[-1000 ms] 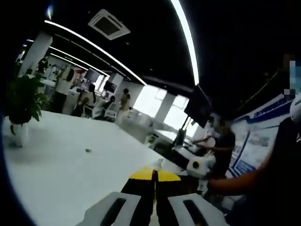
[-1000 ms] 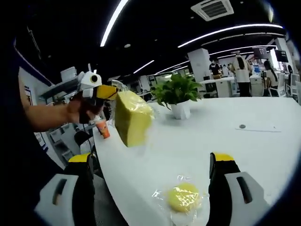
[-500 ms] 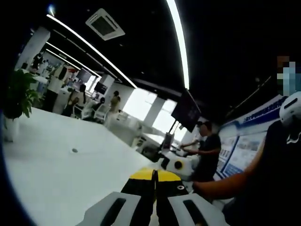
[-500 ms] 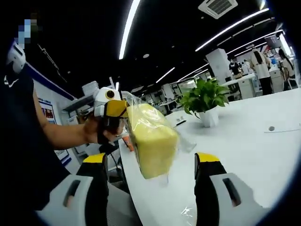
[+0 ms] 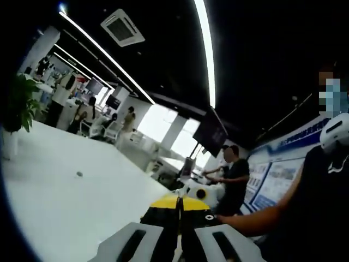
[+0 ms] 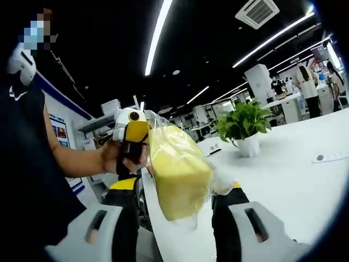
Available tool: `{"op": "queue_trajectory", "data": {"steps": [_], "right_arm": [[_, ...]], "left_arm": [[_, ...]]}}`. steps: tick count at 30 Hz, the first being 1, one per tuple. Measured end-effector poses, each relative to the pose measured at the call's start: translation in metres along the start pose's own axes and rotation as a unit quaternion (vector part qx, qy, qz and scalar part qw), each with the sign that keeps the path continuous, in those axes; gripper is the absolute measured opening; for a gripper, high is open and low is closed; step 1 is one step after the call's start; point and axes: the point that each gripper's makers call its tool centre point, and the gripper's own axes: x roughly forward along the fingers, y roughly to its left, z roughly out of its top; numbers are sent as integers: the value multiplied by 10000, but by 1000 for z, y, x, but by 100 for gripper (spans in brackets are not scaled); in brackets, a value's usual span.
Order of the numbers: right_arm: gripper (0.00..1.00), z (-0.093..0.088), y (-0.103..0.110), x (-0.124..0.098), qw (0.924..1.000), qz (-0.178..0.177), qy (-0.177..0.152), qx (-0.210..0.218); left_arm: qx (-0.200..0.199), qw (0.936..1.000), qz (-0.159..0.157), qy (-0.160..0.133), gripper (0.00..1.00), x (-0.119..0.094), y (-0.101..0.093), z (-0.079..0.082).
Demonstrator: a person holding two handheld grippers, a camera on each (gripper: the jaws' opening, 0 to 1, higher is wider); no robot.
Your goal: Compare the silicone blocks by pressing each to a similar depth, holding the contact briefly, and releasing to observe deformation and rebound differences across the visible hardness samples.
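Right gripper jaws stand narrow either side of the bagged yellow block, contact uncertain; left gripper pinches its bag, raised above the white table. Advise squeezing squarely mid-block, slowly, to matched depth

The room is an open-plan office with a dark ceiling. Long linear light strips run across it, and a square ceiling air vent sits between two strips. A large white table occupies the foreground. A potted green plant in a white pot stands on the table. Bright windows lie at the far end. A dark wall-mounted monitor hangs near them. A white wall with blue display panels runs along one side. People stand and sit among distant desks.
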Motion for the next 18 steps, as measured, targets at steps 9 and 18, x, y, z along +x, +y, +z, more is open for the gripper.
{"op": "queue_trajectory", "data": {"steps": [9, 18], "right_arm": [[22, -1, 6, 0, 9994, 106, 78, 313], [8, -4, 4, -4, 9982, 101, 332, 498]], "left_arm": [[-64, 9999, -48, -103, 0, -1, -1, 4], [226, 9997, 1, 21, 0, -1, -2, 0]]}}
